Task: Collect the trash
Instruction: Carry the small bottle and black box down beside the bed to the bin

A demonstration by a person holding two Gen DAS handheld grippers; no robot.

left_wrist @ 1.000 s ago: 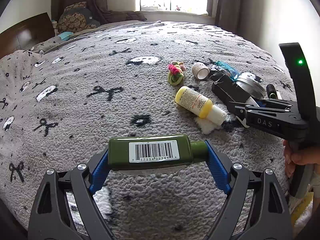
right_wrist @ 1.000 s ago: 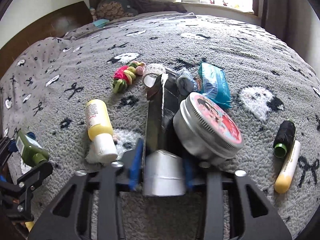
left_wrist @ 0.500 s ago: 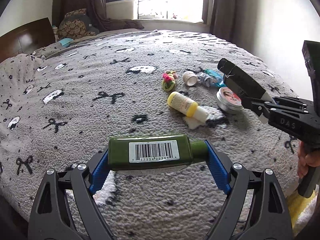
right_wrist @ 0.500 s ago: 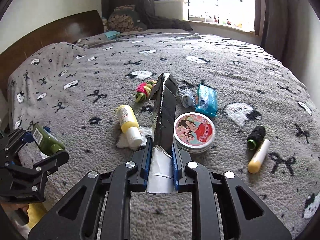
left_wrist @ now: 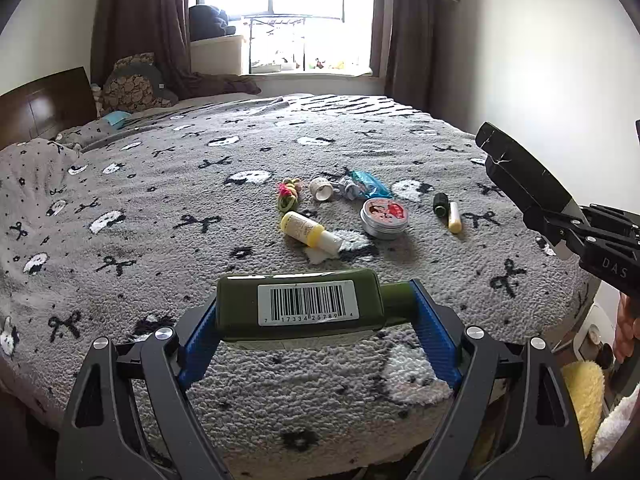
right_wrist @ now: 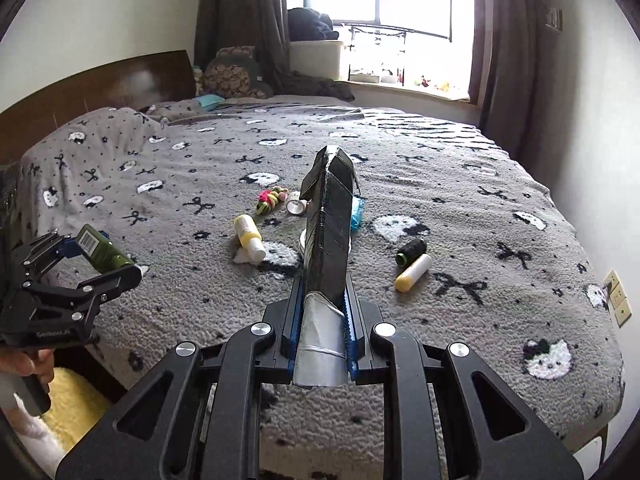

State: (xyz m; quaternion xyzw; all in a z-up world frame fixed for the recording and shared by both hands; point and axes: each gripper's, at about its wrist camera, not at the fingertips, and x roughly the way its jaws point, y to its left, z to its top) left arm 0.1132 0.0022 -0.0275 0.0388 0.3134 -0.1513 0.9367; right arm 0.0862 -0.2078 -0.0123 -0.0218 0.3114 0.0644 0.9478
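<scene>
My left gripper (left_wrist: 314, 316) is shut on a dark green bottle (left_wrist: 300, 310) with a barcode label, held crosswise above the near edge of the bed. That gripper (right_wrist: 86, 264) and bottle (right_wrist: 98, 246) also show at the left of the right wrist view. My right gripper (right_wrist: 325, 292) is shut on a flattened black carton (right_wrist: 328, 220) with a silvery near end. The carton points away over the blanket and shows again at the right of the left wrist view (left_wrist: 520, 176). Both grippers hang clear of the bed.
On the grey bow-patterned blanket (left_wrist: 160, 208) lie a yellow bottle (left_wrist: 306, 230) on a white pad, a round tin (left_wrist: 384, 216), a blue packet (left_wrist: 366, 184), hair ties (left_wrist: 288, 194), a tape roll (left_wrist: 321, 189), a black spool (left_wrist: 440, 204) and a yellow tube (left_wrist: 454, 218). A yellow cloth (left_wrist: 582, 396) lies below the bed edge.
Both grippers have drawn back and risen from the bed. The right one squeezed the black carton flat and lifted it off the blanket. The green bottle stays in the left.
</scene>
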